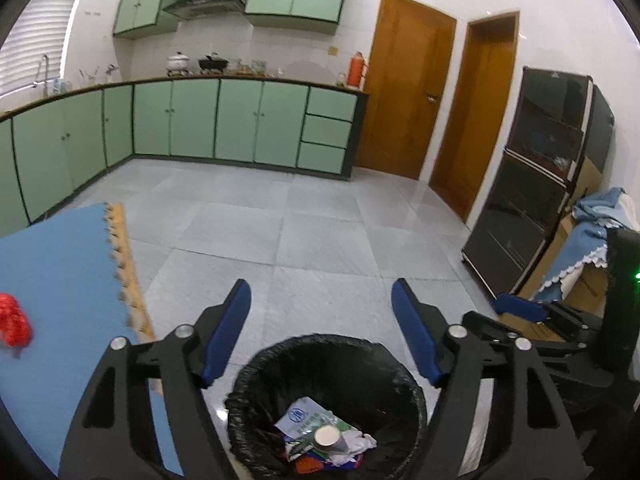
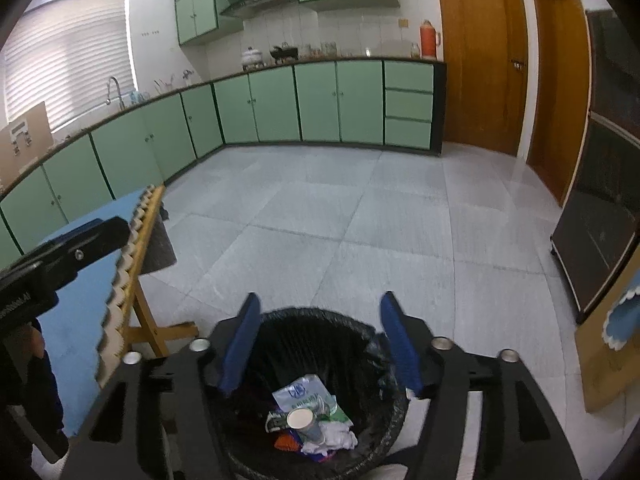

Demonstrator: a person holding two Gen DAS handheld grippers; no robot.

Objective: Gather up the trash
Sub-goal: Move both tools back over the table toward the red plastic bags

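The trash bin (image 2: pixel 316 396), lined with a black bag, stands on the grey tile floor (image 2: pixel 360 216) just beside the blue-topped table (image 1: pixel 60 264), directly under both grippers. Inside lie a paper cup (image 2: pixel 301 420), a printed white wrapper (image 2: pixel 298 394) and crumpled tissue (image 2: pixel 336 438) over some coloured scraps.

The right gripper (image 2: pixel 320 344) hangs over the bin's mouth with its blue fingers (image 2: pixel 240 352) spread wide and nothing between them. The left gripper (image 1: pixel 320 332) is likewise spread and empty, a little nearer the table side.

The drop looks done, so the step in hand is probably going back for more. A red netted item (image 1: pixel 14 320) sits on the table at the left (blurred, so its exact nature is unclear) and seems the likeliest next piece. Lifting clear of the bag's rim before swinging sideways should avoid snagging the liner or tipping the bin.
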